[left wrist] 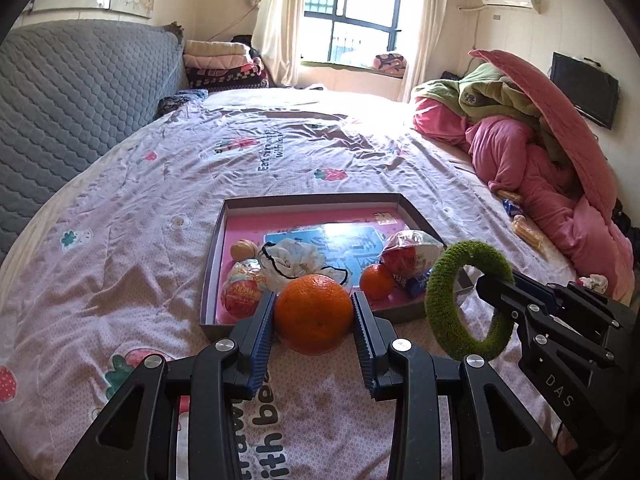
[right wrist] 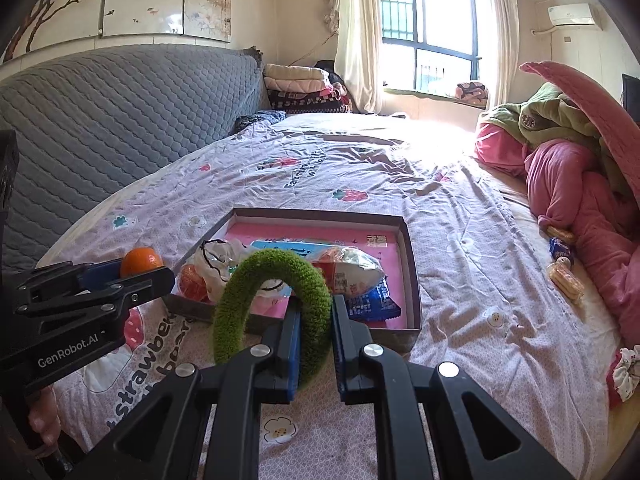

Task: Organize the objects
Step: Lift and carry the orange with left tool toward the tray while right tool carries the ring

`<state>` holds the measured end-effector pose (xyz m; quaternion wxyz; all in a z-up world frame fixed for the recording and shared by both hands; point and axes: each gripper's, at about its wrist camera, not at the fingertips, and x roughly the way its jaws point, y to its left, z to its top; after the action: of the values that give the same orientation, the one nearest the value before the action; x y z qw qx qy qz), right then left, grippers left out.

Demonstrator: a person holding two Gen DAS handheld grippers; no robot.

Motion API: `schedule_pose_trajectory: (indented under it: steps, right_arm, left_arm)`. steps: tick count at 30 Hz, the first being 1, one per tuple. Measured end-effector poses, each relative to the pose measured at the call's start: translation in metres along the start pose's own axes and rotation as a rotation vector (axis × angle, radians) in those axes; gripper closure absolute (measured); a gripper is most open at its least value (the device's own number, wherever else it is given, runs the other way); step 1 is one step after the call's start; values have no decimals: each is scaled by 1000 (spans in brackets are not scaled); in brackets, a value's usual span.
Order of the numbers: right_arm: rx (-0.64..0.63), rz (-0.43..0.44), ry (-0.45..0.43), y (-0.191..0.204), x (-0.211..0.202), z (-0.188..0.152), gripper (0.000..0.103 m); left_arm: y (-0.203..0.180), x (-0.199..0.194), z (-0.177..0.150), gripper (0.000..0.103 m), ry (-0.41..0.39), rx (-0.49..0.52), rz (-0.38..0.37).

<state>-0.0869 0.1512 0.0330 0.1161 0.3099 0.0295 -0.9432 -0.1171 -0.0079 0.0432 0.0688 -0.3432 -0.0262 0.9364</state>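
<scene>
My left gripper point(left wrist: 313, 312) is shut on a large orange point(left wrist: 313, 314), held just in front of the near edge of a shallow cardboard tray point(left wrist: 320, 199) on the bed. My right gripper point(right wrist: 316, 320) is shut on a fuzzy green ring point(right wrist: 240, 280), held upright near the tray's near edge point(right wrist: 412, 264). The ring also shows in the left wrist view point(left wrist: 440, 312), and the orange in the right wrist view point(right wrist: 140, 261). The tray holds a small orange point(left wrist: 376, 281), a walnut point(left wrist: 243, 249), a round red snack pack point(left wrist: 242, 294), a white pouch point(left wrist: 292, 258) and a snack bag point(left wrist: 412, 254).
The tray lies on a pink printed bedsheet point(left wrist: 160, 200). A pink and green pile of bedding point(left wrist: 540, 152) lies at the right. Wrapped snacks point(right wrist: 564, 276) lie on the sheet beside that pile. A grey quilted headboard point(left wrist: 72, 92) stands at the left.
</scene>
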Motion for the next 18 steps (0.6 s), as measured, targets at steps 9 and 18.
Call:
schedule_pose_trajectory:
  steps: [9, 18]
  right_arm:
    - [-3, -11, -21, -7, 4, 12, 89]
    - [11, -53, -35, -32, 10, 22, 89]
  left_arm:
    - [-6, 7, 14, 65, -15, 10, 0]
    - [-6, 24, 27, 65, -16, 7, 2]
